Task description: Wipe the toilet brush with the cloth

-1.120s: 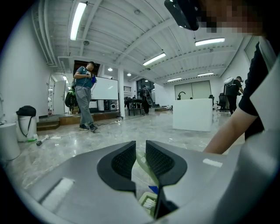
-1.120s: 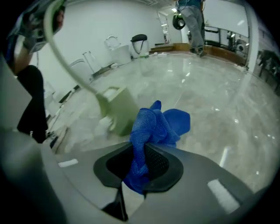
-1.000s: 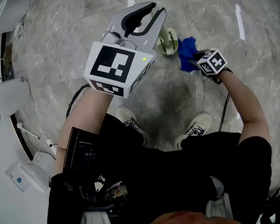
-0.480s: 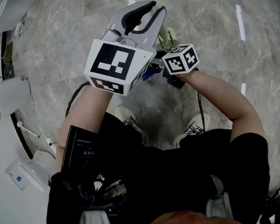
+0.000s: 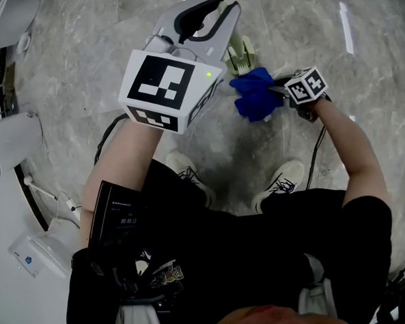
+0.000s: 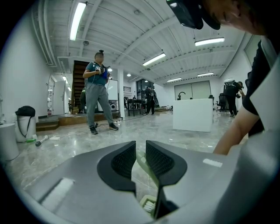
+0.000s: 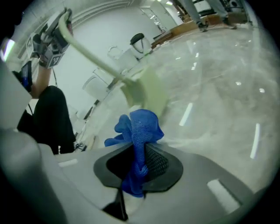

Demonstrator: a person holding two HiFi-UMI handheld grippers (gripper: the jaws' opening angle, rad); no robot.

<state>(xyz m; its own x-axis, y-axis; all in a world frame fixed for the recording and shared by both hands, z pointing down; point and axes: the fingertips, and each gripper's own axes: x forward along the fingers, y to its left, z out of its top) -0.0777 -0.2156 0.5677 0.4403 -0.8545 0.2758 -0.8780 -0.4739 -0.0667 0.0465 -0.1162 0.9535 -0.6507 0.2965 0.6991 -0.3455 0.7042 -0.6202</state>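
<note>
My left gripper (image 5: 214,13) is shut on the thin handle (image 6: 144,164) of a pale green toilet brush, held out over the floor. The brush head (image 5: 241,57) hangs past the jaws and shows low between them as brush head (image 6: 148,204). A bunched blue cloth (image 5: 255,93) is clamped in my right gripper (image 5: 277,89), just below and right of the brush head. In the right gripper view the cloth (image 7: 138,127) sticks out of the jaws of the gripper (image 7: 139,146), right under the brush head (image 7: 143,91). The handle (image 7: 92,56) runs up left from there.
Grey marble floor (image 5: 361,73) lies below. The person's two shoes (image 5: 189,174) stand under the grippers, with a black cable (image 5: 109,139) beside them. White fixtures (image 5: 9,141) line the left wall. Far off stand a person (image 6: 98,87), a white counter (image 6: 192,114) and a bin (image 6: 25,123).
Half a second ago the right gripper was close against the left gripper's jaws. It has swung back right and down with the cloth, near the brush head. The left gripper held still.
</note>
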